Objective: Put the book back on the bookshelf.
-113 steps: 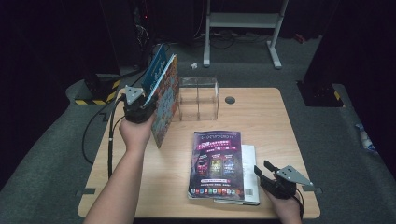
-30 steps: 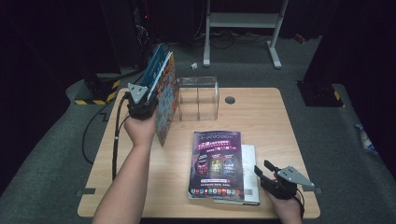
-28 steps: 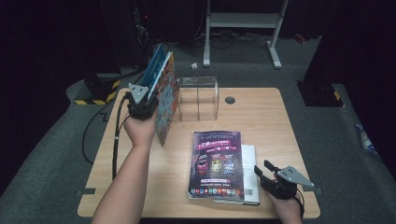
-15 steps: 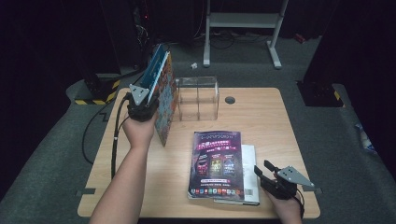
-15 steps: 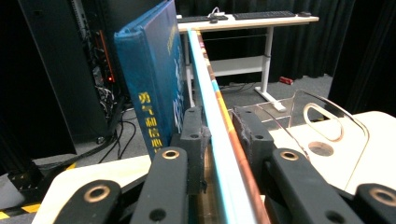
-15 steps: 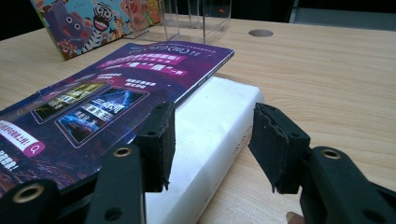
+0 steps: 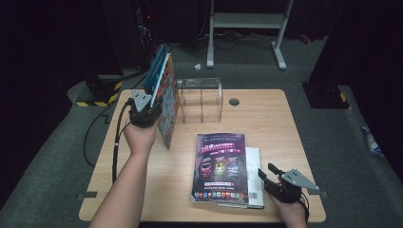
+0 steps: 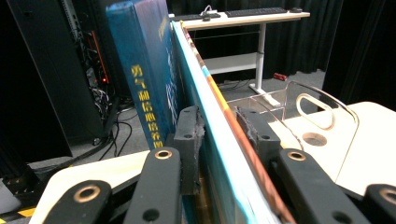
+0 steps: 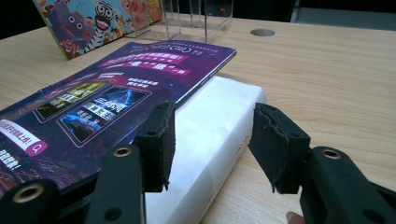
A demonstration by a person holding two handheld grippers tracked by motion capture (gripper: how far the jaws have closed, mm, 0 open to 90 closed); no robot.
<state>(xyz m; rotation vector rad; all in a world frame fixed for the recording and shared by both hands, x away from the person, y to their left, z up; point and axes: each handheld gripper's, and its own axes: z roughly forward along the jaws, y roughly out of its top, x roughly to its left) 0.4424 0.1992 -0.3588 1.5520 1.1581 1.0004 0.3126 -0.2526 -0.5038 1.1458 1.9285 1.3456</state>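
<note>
My left gripper [image 7: 153, 103] is at the table's far left, around the lower edge of a thin colourful picture book [image 7: 167, 110] that stands upright. In the left gripper view the thin book [image 8: 210, 107] runs between the jaws of that gripper [image 8: 219, 135]. The jaws have just been opening, and the pads sit beside the covers with a sliver of gap. A blue-spined book [image 8: 144, 70] stands just left of it. My right gripper [image 9: 212, 140] is open near the front right, over a white book [image 9: 219, 102] that lies under a purple magazine [image 9: 116, 88].
A clear acrylic divider rack [image 7: 202, 99] stands at the back centre, right of the upright books. There is a round cable hole [image 7: 234, 101] in the wooden table [image 7: 294, 137]. Dark floor, a white desk frame and cables lie beyond the far edge.
The left hand with the upright books has edged slightly toward the far side. The right gripper and the flat books have not moved.
</note>
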